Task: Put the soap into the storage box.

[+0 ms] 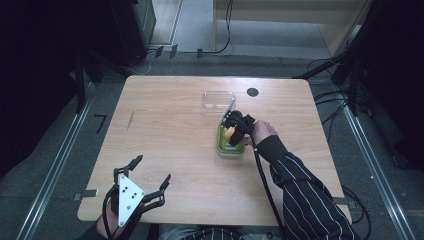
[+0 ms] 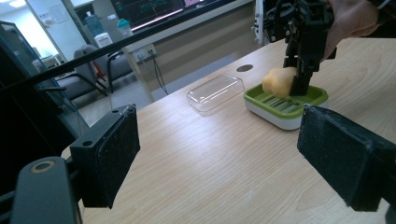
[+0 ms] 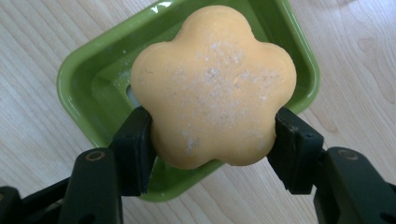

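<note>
Right gripper (image 3: 212,140): its two black jaws are clamped on opposite sides of one orange, flower-shaped soap bar (image 3: 215,86), five lobes counted, with pale speckling on the upper face. In the right gripper view the bar sits at frame centre, directly over one green soap dish (image 3: 88,88), whose rim curves from the left edge round to the upper right. In the left gripper view the same bar (image 2: 279,81) appears at upper right, its lower edge at the ribbed green tray on a white base (image 2: 280,105); whether it touches the ribs cannot be told. In the high view the right gripper (image 1: 235,127) is just right of frame centre above the dish (image 1: 229,147), held by one hand with a striped sleeve (image 1: 305,195) coming from the lower right. One clear plastic lid (image 1: 219,99) lies flat on the worktop (image 1: 165,125) just above the dish in the frame, apart from it. One dark round hole (image 1: 252,92) marks the worktop to the right of the lid. Left gripper (image 1: 145,180): lower left of the high view, near the worktop's near edge, jaws spread wide and holding nothing; well apart from dish and lid. Count: two grippers, one bar, one dish, one lid.
</note>
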`<control>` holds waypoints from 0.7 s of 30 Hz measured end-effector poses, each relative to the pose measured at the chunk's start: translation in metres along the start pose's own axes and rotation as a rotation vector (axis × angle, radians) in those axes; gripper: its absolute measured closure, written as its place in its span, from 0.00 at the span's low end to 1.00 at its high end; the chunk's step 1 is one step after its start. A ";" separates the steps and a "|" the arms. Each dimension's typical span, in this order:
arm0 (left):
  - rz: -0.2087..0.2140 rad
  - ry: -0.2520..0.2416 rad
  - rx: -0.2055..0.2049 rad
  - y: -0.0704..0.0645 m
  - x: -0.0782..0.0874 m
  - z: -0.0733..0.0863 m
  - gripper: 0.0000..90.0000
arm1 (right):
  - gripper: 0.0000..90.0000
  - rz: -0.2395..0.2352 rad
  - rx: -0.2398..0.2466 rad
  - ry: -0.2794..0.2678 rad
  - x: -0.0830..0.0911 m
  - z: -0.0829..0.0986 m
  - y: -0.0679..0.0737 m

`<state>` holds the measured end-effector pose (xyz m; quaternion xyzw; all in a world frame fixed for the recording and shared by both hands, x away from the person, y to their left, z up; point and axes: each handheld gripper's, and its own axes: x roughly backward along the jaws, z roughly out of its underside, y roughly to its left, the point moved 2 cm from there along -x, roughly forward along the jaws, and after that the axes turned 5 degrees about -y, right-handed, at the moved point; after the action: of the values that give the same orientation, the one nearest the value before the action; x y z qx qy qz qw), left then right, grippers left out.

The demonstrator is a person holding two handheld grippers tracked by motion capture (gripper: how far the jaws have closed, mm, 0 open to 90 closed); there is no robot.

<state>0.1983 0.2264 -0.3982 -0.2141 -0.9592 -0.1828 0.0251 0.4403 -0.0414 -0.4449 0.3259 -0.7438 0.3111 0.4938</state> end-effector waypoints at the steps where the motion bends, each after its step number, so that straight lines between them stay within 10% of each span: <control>1: 0.000 0.000 -0.001 0.000 0.000 0.000 0.15 | 0.44 0.000 -0.001 0.003 -0.001 -0.001 0.001; 21: -0.006 0.002 0.001 0.001 0.001 0.001 0.15 | 0.44 0.001 0.024 0.036 -0.021 -0.007 0.005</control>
<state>0.1976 0.2282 -0.3984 -0.2111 -0.9599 -0.1826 0.0256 0.4469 -0.0292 -0.4632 0.3257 -0.7312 0.3264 0.5028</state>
